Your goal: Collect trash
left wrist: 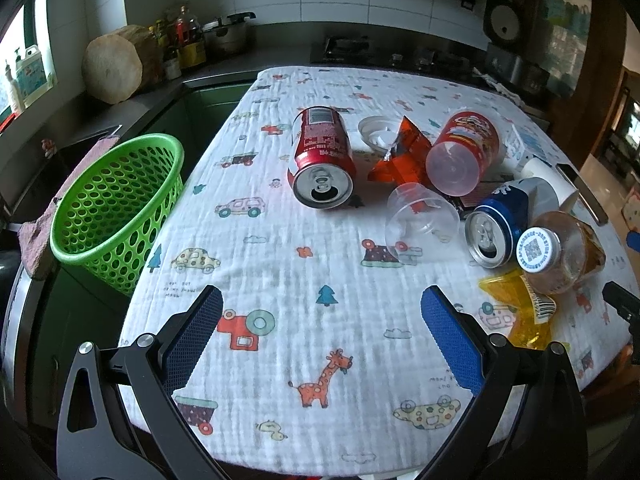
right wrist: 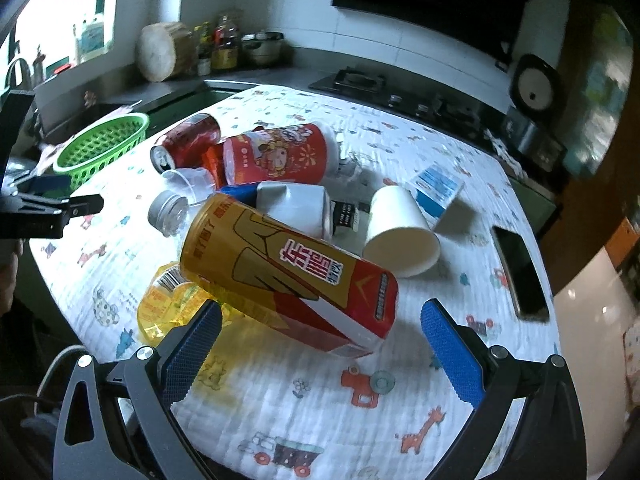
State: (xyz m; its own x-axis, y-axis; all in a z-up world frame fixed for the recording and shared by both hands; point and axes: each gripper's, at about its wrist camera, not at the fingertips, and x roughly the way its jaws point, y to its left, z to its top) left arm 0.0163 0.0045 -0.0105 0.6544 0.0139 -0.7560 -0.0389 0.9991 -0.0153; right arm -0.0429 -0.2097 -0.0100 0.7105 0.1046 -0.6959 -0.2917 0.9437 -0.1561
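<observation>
Trash lies scattered on a cartoon-print cloth [left wrist: 280, 280]. In the left wrist view: a red soda can [left wrist: 322, 158], an orange wrapper [left wrist: 400, 156], a red snack cup [left wrist: 464, 152], a clear plastic cup [left wrist: 420, 224], a blue can [left wrist: 500, 224], a capped bottle [left wrist: 556, 252] and a yellow wrapper [left wrist: 516, 312]. My left gripper [left wrist: 320, 344] is open above bare cloth, short of them. In the right wrist view, the yellow-red bottle [right wrist: 288, 272] lies just ahead of my open right gripper [right wrist: 320, 348], its base end between the fingertips. A white paper cup [right wrist: 400, 232] lies right of it.
A green perforated basket [left wrist: 116, 208] stands off the table's left edge, also seen as the basket [right wrist: 100, 148]. A black phone [right wrist: 520, 272] lies near the right edge beside a blue-white carton [right wrist: 436, 192]. Kitchen counter, stove and bottles are behind.
</observation>
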